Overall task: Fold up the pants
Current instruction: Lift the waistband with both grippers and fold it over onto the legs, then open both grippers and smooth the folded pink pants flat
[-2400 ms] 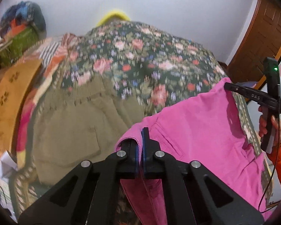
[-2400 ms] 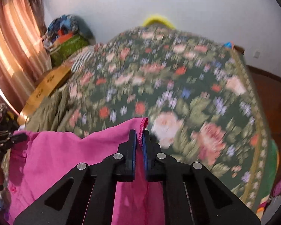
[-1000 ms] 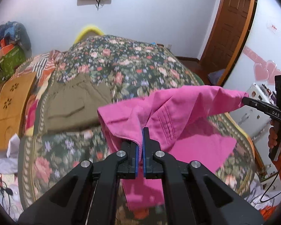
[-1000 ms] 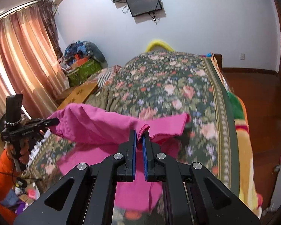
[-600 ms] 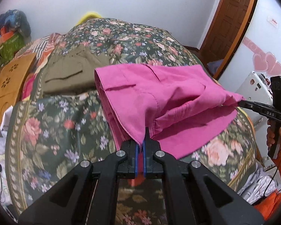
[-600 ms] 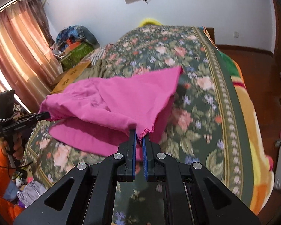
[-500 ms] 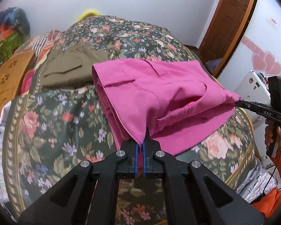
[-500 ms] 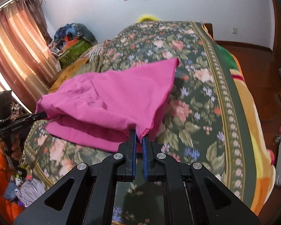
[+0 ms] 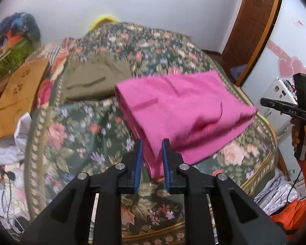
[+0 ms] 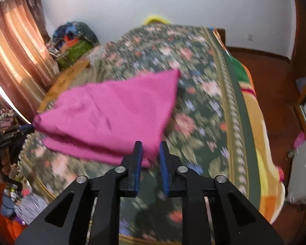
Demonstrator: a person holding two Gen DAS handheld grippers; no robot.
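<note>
left wrist view: left tool [image 9: 152, 155] jaws parted, nothing gripped; right tool [image 10: 149, 155] likewise spread, likely to let fold settle; pink pants [image 9: 183, 112] lie doubled on floral bed [image 9: 81, 126], beside olive garment [image 9: 91, 77]

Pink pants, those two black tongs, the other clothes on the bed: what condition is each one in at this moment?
Pink pants: folded over, lying on the bed, released.
Left tongs: open, pants edge between the blue pads.
Right tongs: open, gripping nothing.
Olive pants: folded, lying flat farther up the bed.
Bedspread: spread over the bed.
Door: appears shut.
Curtain: drawn, light glowing through.
</note>
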